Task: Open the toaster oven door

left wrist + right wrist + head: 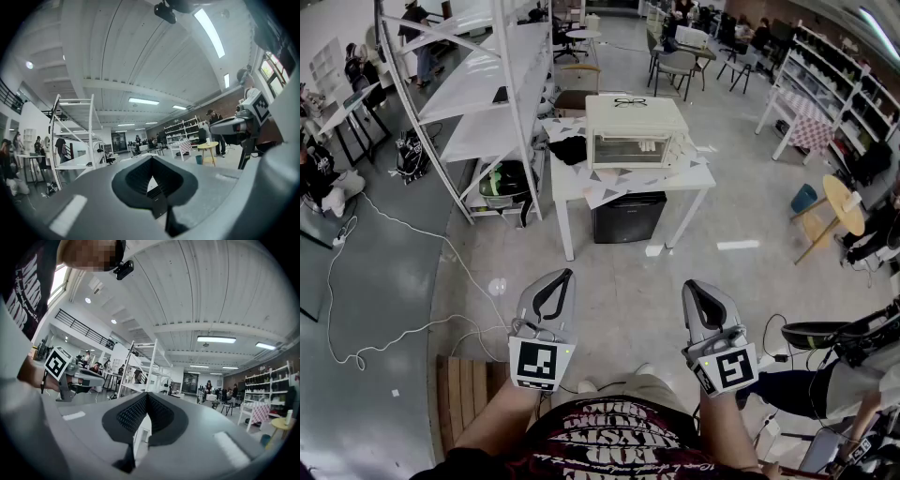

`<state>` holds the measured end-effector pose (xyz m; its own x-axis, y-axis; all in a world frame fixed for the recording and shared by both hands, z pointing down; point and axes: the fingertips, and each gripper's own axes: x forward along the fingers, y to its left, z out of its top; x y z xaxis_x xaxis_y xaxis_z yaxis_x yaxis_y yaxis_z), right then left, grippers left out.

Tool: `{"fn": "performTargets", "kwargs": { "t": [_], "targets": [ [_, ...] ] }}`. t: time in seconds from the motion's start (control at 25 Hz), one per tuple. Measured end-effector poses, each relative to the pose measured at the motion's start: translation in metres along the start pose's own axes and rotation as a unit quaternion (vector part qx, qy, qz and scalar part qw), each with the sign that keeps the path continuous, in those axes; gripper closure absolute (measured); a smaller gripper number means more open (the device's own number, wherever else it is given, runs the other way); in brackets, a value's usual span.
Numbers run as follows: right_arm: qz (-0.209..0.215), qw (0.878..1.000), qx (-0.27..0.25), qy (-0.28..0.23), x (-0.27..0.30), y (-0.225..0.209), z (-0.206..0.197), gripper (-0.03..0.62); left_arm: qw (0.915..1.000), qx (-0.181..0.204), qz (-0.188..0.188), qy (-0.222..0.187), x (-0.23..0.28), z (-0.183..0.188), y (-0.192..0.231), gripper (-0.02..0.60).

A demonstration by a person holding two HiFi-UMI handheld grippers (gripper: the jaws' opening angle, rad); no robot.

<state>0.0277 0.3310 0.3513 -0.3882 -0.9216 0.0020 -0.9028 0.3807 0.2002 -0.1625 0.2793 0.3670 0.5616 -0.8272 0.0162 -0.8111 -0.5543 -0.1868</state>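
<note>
Cream toaster oven [633, 122] sits upright on a white table [694, 178], its glass door [628, 150] apparently closed.

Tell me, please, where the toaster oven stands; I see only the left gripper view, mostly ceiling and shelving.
Observer: The toaster oven sits on a white table well ahead of the person, across open floor.
Operator: Is its door open?
Observer: It looks shut; the glass front faces the person.
Operator: And the right gripper?
Observer: The right gripper is shut, with nothing between its fingers.
</note>
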Motion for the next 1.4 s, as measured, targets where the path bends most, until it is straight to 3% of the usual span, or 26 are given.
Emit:
{"fn": "performTargets", "kwargs": {
  "t": [0.36, 0.76, 1.08, 1.4],
  "targets": [
    [0.004, 1.0, 0.021, -0.001, 0.007, 0.003, -0.004, 0.568, 0.9999, -0.003, 0.008, -0.013, -0.002, 0.0, 0.008, 0.578],
    [0.012, 0.999, 0.046, 0.003, 0.032, -0.016, -0.028, 0.568, 0.9995, 0.014, 0.029, 0.002, 0.014, -0.012, 0.017, 0.578],
    [0.022, 0.998, 0.061, 0.011, 0.066, -0.046, -0.046, 0.568, 0.9991, 0.016, 0.039, 0.009, 0.059, -0.017, 0.026, 0.578],
    [0.017, 0.996, 0.082, 0.032, 0.105, -0.087, -0.071, 0.568, 0.999, 0.007, 0.022, 0.039, 0.119, -0.039, 0.027, 0.578]
  ]
}}
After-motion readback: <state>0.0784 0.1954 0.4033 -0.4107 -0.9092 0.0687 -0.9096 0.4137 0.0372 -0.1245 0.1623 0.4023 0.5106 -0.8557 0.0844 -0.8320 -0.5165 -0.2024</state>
